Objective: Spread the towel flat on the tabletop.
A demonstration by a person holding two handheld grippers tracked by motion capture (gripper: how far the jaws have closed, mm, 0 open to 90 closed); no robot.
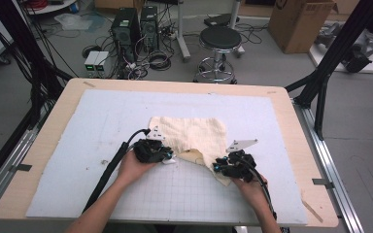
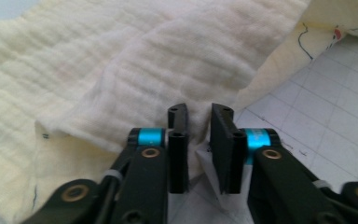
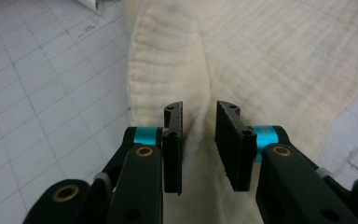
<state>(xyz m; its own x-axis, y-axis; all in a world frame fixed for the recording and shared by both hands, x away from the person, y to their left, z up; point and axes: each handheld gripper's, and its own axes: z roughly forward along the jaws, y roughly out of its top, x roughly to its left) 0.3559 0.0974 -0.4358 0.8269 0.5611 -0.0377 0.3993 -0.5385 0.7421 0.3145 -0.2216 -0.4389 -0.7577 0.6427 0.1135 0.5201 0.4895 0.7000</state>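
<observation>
Lying slightly rumpled near the middle of the table point(image 1: 39, 145), a cream muslin cloth point(image 1: 189, 133) rests on a pale grid-ruled mat point(image 1: 102, 126). Its near edge is lifted and folded, exposing a printed underside between the two hands.

Left gripper point(image 1: 167, 156): held in the person's left hand point(image 1: 132, 167), it meets the cloth's near-left edge. In the left gripper view its jaws stand narrow, with a small gap between them; a fold of cloth point(image 2: 135, 79) lies at and just beyond the tips, and a white label point(image 2: 209, 161) shows in the gap. Whether the pads press the fabric cannot be told.

Right gripper point(image 1: 217, 167): held in the right hand point(image 1: 251, 187), it sits at the cloth's near-right corner. In the right gripper view the jaws are parted narrowly, and a raised ridge of cloth point(image 3: 200, 93) runs up between them; the pads stand on either side of the ridge without visibly pinching it.

Beyond the table: a round black stool point(image 1: 219, 40), two computer towers point(image 1: 135, 26) and a cardboard box point(image 1: 298, 22) stand on the floor.
</observation>
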